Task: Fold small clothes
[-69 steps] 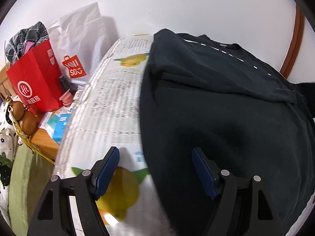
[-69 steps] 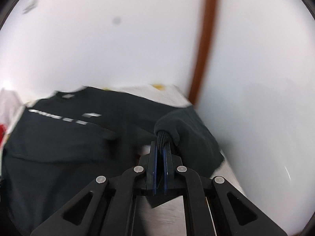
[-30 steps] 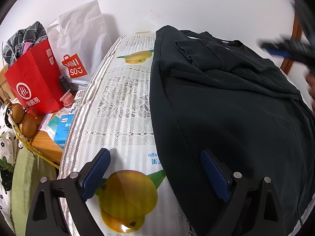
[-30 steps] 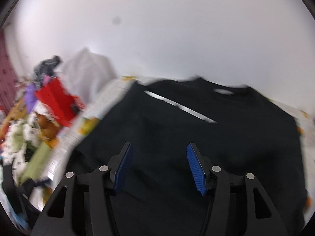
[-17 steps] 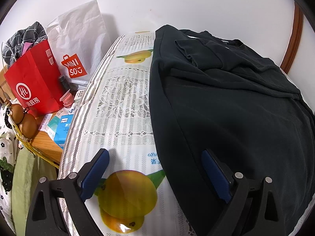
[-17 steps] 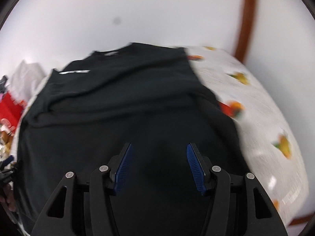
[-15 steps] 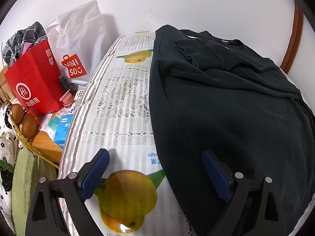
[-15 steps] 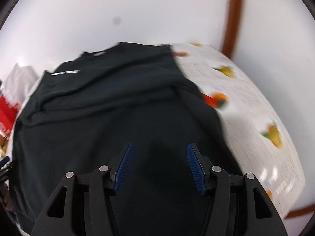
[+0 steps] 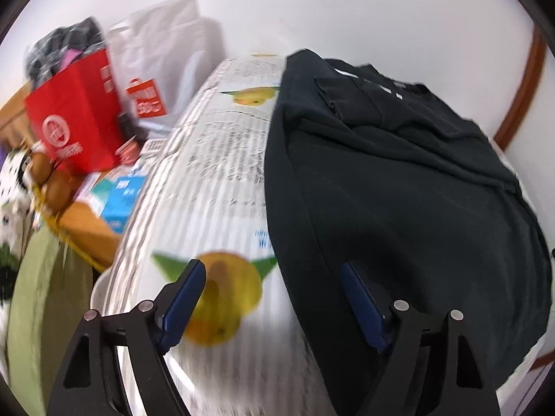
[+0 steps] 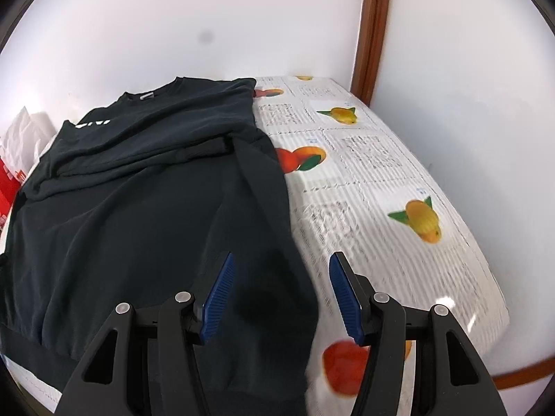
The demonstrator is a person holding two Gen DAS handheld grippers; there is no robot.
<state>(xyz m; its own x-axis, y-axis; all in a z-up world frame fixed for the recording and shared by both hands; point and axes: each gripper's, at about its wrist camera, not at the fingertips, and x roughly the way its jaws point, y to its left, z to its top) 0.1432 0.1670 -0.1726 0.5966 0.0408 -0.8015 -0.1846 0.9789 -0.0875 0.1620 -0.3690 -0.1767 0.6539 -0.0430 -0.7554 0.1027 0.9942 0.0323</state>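
A black sweatshirt (image 9: 399, 187) lies flat on a table with a white fruit-print cloth (image 9: 215, 180), both sleeves folded in across its chest. My left gripper (image 9: 270, 298) is open and empty above the shirt's left hem edge, one finger over the cloth, one over the shirt. In the right wrist view the sweatshirt (image 10: 138, 208) fills the left half. My right gripper (image 10: 281, 291) is open and empty, straddling the shirt's right edge near the hem.
A red paper bag (image 9: 73, 124), a white shopping bag (image 9: 163, 66), small boxes (image 9: 121, 201) and clutter stand off the table's left side. A white wall with a brown wooden frame (image 10: 373, 31) is behind. The fruit-print cloth (image 10: 381, 187) is bare right of the shirt.
My right gripper let go of the sleeve, opened, and swung to the shirt's right hem edge. My left gripper shifted forward slightly toward the left edge; the view is blurred.
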